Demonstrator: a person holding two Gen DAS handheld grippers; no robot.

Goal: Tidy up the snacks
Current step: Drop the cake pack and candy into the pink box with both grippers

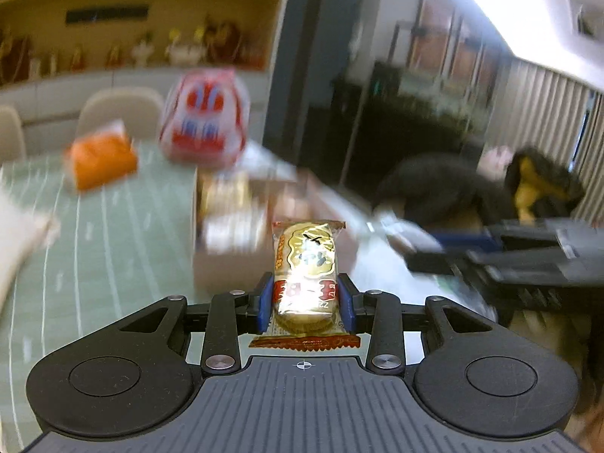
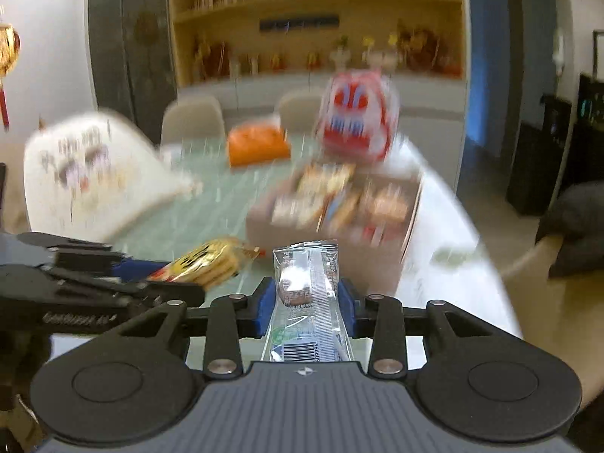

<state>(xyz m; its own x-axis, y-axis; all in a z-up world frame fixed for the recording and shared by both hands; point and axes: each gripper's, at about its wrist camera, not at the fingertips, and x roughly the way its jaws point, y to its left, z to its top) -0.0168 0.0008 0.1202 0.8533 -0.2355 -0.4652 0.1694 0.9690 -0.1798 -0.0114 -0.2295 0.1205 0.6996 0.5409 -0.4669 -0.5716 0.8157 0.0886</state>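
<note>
My left gripper [image 1: 305, 304] is shut on a gold-wrapped rice cracker pack [image 1: 306, 264], held above the table. It also shows at the left of the right wrist view, with the cracker pack [image 2: 209, 260] in it. My right gripper [image 2: 306, 302] is shut on a clear-wrapped snack with a brown piece inside [image 2: 307, 294]. It appears at the right of the left wrist view [image 1: 434, 249], blurred. A cardboard box [image 2: 377, 260] holding several snacks stands just ahead of both grippers, also in the left wrist view [image 1: 226, 260].
A big red-and-white snack bag [image 2: 356, 117] stands behind the box. An orange pack [image 2: 258, 145] lies farther back on the green striped tablecloth [image 2: 211, 207]. A white bag [image 2: 87, 170] is at the left. Chairs [image 2: 192, 117] and shelves stand beyond the table.
</note>
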